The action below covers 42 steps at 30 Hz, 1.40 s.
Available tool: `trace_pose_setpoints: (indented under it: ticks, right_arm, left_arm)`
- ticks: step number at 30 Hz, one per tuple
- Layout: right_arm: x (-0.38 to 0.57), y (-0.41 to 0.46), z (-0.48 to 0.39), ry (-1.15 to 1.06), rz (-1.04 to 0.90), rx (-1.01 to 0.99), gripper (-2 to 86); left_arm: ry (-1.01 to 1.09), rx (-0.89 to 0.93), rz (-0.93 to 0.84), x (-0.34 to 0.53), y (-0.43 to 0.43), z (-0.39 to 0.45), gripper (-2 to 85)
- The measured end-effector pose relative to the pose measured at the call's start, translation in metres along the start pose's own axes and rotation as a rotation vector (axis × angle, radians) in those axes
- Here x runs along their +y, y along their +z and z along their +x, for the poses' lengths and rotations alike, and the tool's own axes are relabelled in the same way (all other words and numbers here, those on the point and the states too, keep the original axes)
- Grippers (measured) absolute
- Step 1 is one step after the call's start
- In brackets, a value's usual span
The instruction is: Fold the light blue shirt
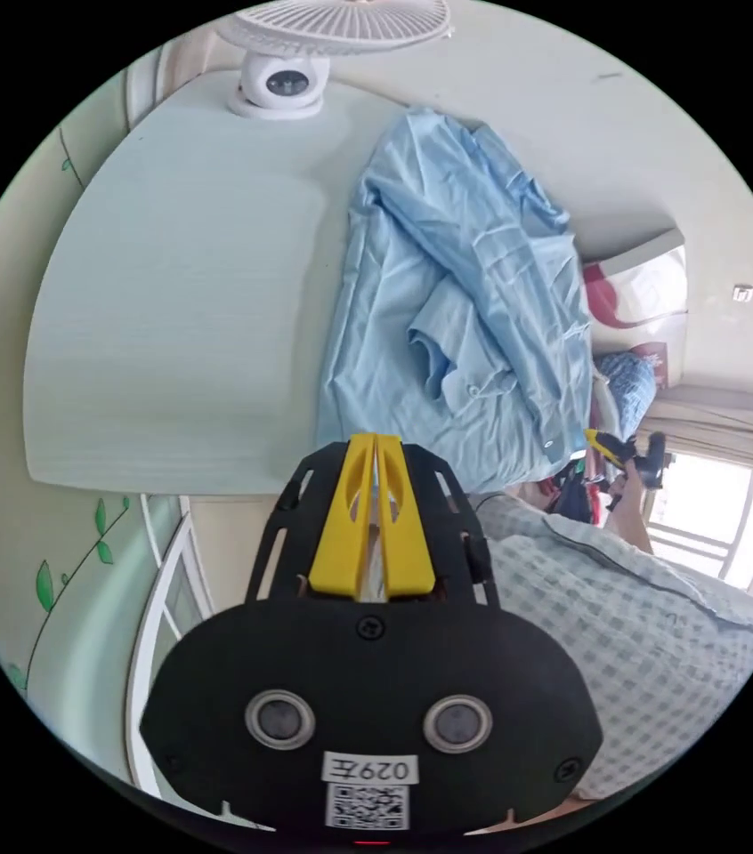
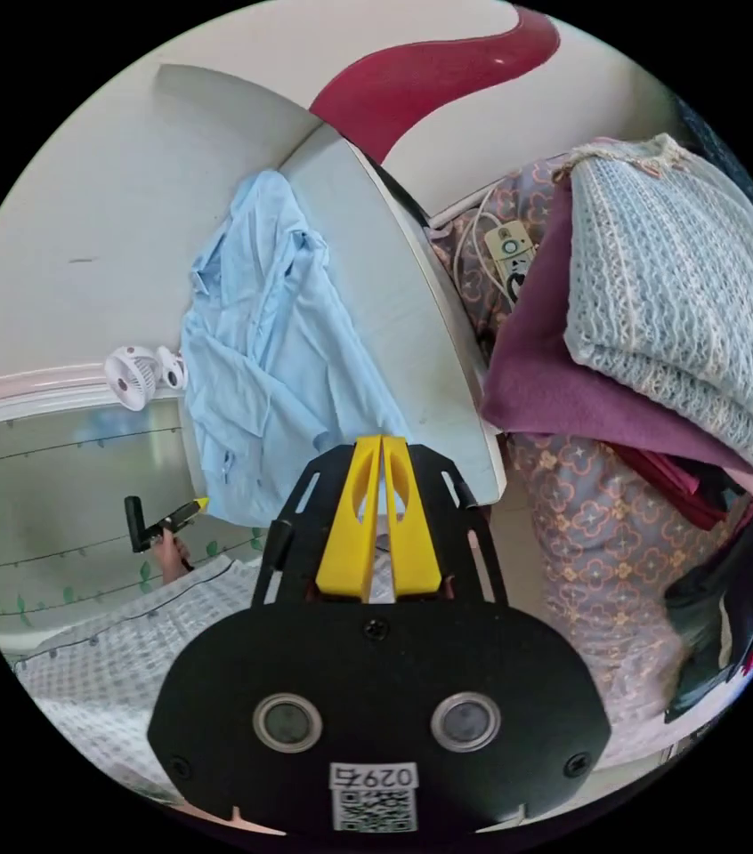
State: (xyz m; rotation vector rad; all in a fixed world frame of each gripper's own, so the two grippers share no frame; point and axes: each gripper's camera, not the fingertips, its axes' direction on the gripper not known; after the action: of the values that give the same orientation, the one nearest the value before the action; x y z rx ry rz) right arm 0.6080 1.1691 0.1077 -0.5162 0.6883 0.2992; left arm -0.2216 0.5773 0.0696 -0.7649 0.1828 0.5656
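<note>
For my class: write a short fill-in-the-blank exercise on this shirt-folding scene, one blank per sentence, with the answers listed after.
1. The crumpled shirt lying on the table is light ____.
2. The jaws of the left gripper are coloured ____.
3. At the table's far edge stands a small white ____.
4. The right gripper has its jaws ____.

Missing words: blue; yellow; fan; shut

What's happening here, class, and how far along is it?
A person holds a gripper in each hand near a pale table. The light blue shirt lies rumpled and unfolded on it, near a small white fan. The left gripper and right gripper have their jaws together, holding nothing. Folding has not begun.
</note>
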Motion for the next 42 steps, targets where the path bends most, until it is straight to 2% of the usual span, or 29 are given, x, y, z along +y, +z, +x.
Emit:
trace_pose_setpoints:
  ticks: [1,5,7,12,16,19,20,23,26,28,31,35,39,42]
  right_arm:
    - [-0.002,-0.001,0.000,-0.031,-0.002,0.000,-0.4]
    - [-0.004,-0.008,0.002,-0.021,-0.017,0.052,-0.4]
    - [-0.003,-0.011,-0.013,-0.069,-0.014,0.110,-0.4]
    - [-0.004,-0.005,-0.054,-0.177,0.001,0.201,-0.4]
    - [-0.024,0.015,-0.062,-0.192,-0.081,0.155,-0.4]
    - [-0.027,0.009,-0.049,-0.105,-0.093,0.390,-0.4]
    - [-0.026,0.005,-0.046,-0.103,-0.085,0.411,-0.4]
    - [-0.016,-0.019,-0.032,-0.139,-0.049,0.329,-0.2]
    - [-0.010,-0.025,-0.015,-0.161,-0.049,0.100,0.3]
    - [-0.011,-0.021,-0.005,-0.160,-0.036,-0.020,1.8]
    - [-0.017,-0.016,0.004,-0.094,-0.001,-0.040,8.4]
    - [-0.032,0.006,0.003,-0.104,-0.109,-0.014,8.9]
    - [-0.037,0.019,0.005,-0.118,-0.182,0.022,2.6]
    - [-0.028,0.015,0.012,-0.077,-0.160,-0.023,1.2]
  left_arm:
    - [0.011,-0.082,-0.065,-0.001,0.007,0.000,-1.0]
    - [-0.028,-0.098,-0.038,0.009,-0.002,-0.018,-1.0]
    - [-0.079,-0.061,0.036,0.023,-0.015,-0.029,-1.0]
    - [-0.052,0.062,0.145,0.031,-0.020,-0.021,-1.0]
    - [-0.018,0.128,0.051,0.010,0.014,-0.018,-0.9]
    - [-0.046,0.073,0.006,0.013,0.020,-0.032,-0.8]
    - [-0.061,0.065,0.010,0.016,0.018,-0.036,-0.8]
    - [-0.097,0.075,0.090,0.040,0.002,-0.056,0.0]
    - [-0.081,0.197,0.173,0.056,-0.005,-0.072,5.5]
    - [-0.096,0.275,0.167,0.052,0.002,-0.082,12.7]
    - [-0.070,0.318,0.119,0.035,0.017,-0.078,15.1]
    - [-0.031,0.254,0.047,0.016,0.029,-0.061,13.3]
    - [0.016,0.127,-0.021,0.004,0.038,-0.045,8.2]
    - [0.088,0.180,-0.064,0.003,0.052,-0.037,0.2]
